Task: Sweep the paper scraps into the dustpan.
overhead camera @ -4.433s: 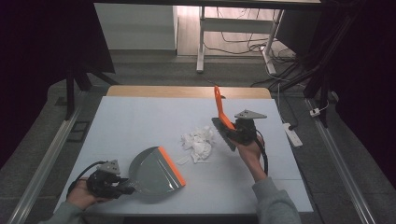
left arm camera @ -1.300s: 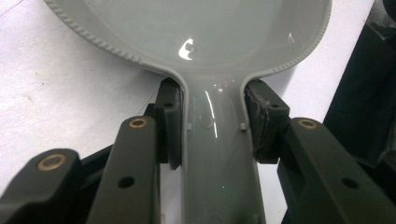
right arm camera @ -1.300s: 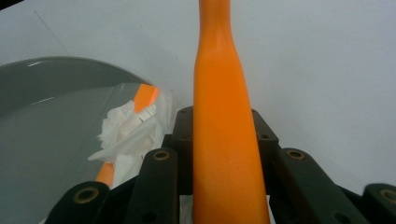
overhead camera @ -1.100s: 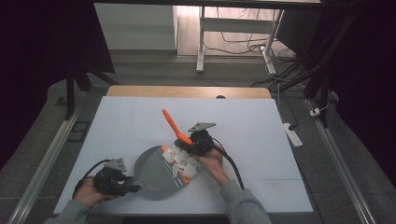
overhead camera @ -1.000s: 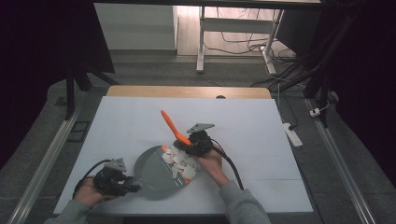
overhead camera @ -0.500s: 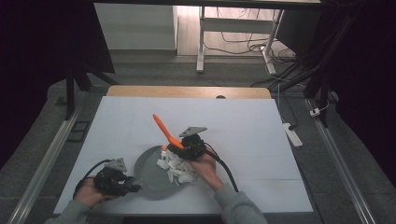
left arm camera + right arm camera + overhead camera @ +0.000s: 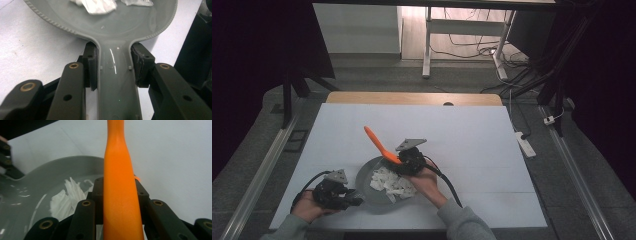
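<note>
At far left of the high view, near the front edge of the white table (image 7: 472, 120), left hand (image 7: 309, 207) wrapped around the left gripper (image 7: 346, 196), resting low on the table top. Jaws closed tight on the handle of the grey dustpan (image 7: 371, 182); in the left gripper view, both black pads (image 7: 90, 65) pressed against the two sides of that handle (image 7: 117, 82), one on each side, with the wide pan part (image 7: 120, 22) spreading out ahead. Dustpan lying flat on the table, just right of the left gripper, open mouth toward the right. Inside the pan, a loose heap of crumpled white paper pieces (image 7: 392, 182), lying mostly in the right half of the pan; seen also in the right gripper view as white scraps (image 7: 67, 195) on the grey floor of the pan (image 7: 32, 182). Directly right of the heap, right gripper (image 7: 404, 162) held by the right hand (image 7: 427, 182), over the right rim of the dustpan. Jaws clamped on the orange brush handle (image 7: 377, 142), which points up and to the left above the pan; in the right gripper view the orange handle (image 7: 118, 195) standing straight between the two black jaws, touching both. Bristles of the brush hidden under the gripper, so contact with the paper not possible to tell. Farther right, bare white table and a black cable (image 7: 447, 182) trailing from the right gripper toward the front edge.
</note>
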A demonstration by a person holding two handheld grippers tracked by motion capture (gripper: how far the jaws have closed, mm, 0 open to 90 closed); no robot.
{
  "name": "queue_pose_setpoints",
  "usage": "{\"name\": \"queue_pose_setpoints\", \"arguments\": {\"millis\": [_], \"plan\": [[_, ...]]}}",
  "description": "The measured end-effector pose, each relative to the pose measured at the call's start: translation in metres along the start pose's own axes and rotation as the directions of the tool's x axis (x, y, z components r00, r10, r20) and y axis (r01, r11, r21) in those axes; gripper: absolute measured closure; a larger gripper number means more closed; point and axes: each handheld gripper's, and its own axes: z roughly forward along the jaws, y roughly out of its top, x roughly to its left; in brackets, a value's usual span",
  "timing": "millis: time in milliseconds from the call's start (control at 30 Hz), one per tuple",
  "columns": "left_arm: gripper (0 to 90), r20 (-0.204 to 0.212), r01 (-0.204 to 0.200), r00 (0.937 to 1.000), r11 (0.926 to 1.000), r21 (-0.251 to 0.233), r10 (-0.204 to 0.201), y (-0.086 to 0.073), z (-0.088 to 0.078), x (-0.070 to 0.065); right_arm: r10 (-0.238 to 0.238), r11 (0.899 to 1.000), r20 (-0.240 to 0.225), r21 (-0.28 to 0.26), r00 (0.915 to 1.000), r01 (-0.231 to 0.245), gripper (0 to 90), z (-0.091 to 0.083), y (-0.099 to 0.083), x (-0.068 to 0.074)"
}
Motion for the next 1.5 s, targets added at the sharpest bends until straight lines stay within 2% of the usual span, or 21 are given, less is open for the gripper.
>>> {"name": "queue_pose_setpoints", "arguments": {"millis": [67,133,233,400,600,700,833,933,1233,1500], "plan": [[61.4,0.0,0.001,1.0,1.0,-0.001,-0.001,0.0,0.0,0.0,-0.018,1.0,-0.011,-0.017,0.9998,0.017,70.4,-0.004,0.003,0.002],[61.4,-0.002,0.002,1.0,1.0,-0.002,-0.002,-0.001,0.0,0.0,-0.021,0.999,0.003,-0.041,0.9998,0.021,70.4,-0.011,0.006,0.0],[61.4,0.0,0.003,1.0,1.0,-0.003,-0.003,-0.001,0.0,0.001,0.003,0.998,0.054,-0.067,0.9986,0.0,70.4,-0.025,0.009,-0.008],[61.4,0.0,0.004,1.0,1.0,-0.004,-0.004,-0.001,0.0,0.001,0.038,0.996,0.091,-0.089,0.9952,-0.03,70.4,-0.045,0.006,-0.024],[61.4,-0.001,0.006,1.0,1.0,-0.005,-0.006,-0.002,0.0,0.001,0.066,0.994,0.13,-0.099,0.9894,-0.053,70.4,-0.061,0.0,-0.035],[61.4,-0.001,0.005,1.0,1.0,-0.005,-0.005,-0.002,0.0,0.0,0.078,0.993,0.16,-0.104,0.984,-0.062,70.4,-0.069,-0.003,-0.043],[61.4,-0.002,0.005,1.0,1.0,-0.006,-0.005,-0.002,0.0,0.0,0.125,0.987,0.211,-0.124,0.9696,-0.1,70.4,-0.078,-0.007,-0.062],[61.4,-0.002,0.005,1.0,1.0,-0.005,-0.005,-0.002,0.0,0.0,0.126,0.989,0.254,-0.112,0.9591,-0.1,70.4,-0.08,-0.01,-0.073],[61.4,-0.001,0.005,1.0,1.0,-0.006,-0.005,-0.002,0.0,0.0,0.17,0.985,0.303,-0.071,0.9376,-0.156,70.5,-0.075,-0.022,-0.094],[61.4,-0.003,0.003,1.0,1.0,-0.005,-0.003,-0.001,0.0,0.0,0.167,0.986,0.321,-0.04,0.9324,-0.163,70.4,-0.071,-0.027,-0.098]]}}
